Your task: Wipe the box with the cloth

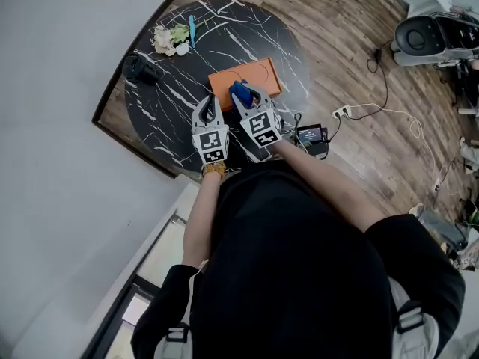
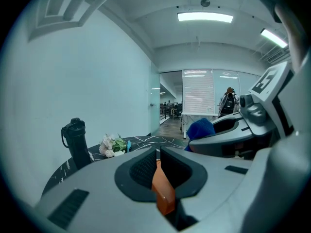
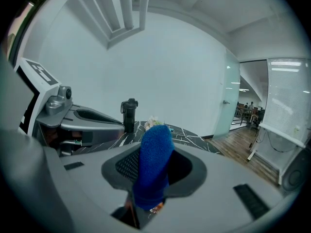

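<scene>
**A:** How much of the table [image 1: 168, 137] can you see?

**B:** Most of its round black marbled top, from the head view. The near edge is hidden behind the person's torso and the two grippers.

**A:** Where is the box?

**B:** The box [image 1: 254, 75] is orange and flat, and lies on the table toward the near side. The grippers cover its near edge. In the left gripper view it is only an orange sliver.

**A:** How are the left gripper's jaws?

**B:** The left gripper [image 1: 212, 103] has its jaws almost together. They pinch the near left edge of the box, and the orange edge sits between the pads.

**A:** And the right one?

**B:** The right gripper [image 1: 245, 97] is clamped narrowly on the cloth [image 3: 153, 161], just beside the left gripper.

**A:** Is all of the cloth visible?

**B:** No. The blue cloth sticks up from between the pads, and its lower end is lost in the throat of the jaws. From above it sits over the near part of the box. I cannot tell whether it touches the box.

**A:** What else is on the table?

**B:** A black bottle [image 2: 76, 142] stands upright near the left rim, well apart from the box. Pale flowers [image 1: 169, 38] lie near the far rim. Just beside them is a thin light-blue thing, too small to make out.
</scene>
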A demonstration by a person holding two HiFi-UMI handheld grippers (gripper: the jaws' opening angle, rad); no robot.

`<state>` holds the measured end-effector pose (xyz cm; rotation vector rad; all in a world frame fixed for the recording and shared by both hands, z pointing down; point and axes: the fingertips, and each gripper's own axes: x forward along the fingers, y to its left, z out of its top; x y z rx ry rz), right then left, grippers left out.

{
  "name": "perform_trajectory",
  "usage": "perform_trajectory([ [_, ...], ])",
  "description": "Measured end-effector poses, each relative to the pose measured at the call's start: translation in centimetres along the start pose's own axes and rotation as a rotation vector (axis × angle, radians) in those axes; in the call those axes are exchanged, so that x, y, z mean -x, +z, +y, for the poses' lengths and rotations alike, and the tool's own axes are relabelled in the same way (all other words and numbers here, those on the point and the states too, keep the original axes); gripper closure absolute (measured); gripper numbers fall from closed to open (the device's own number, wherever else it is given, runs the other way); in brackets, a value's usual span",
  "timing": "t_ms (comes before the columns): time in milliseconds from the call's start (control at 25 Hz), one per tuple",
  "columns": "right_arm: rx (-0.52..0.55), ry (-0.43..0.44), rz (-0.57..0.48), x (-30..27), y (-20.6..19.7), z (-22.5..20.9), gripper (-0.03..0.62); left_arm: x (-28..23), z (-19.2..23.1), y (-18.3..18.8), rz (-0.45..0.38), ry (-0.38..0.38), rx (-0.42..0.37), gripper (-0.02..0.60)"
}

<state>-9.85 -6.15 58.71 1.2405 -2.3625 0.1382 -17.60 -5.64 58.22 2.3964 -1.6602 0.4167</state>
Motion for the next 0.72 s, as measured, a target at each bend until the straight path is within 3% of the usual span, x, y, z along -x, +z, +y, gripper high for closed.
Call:
perform_trajectory([
  [480, 0.003, 0.008, 0.020, -0.2, -0.8, 0.0, 0.488, -0.3, -0.4, -0.1, 0.008, -0.020, 0.002, 0.554],
  [720, 0.005, 0.012, 0.045, 0.0, -1.5, -0.1, 0.488, -0.3, -0.3, -1.1, 0.031, -0.025, 0.039, 0.554],
])
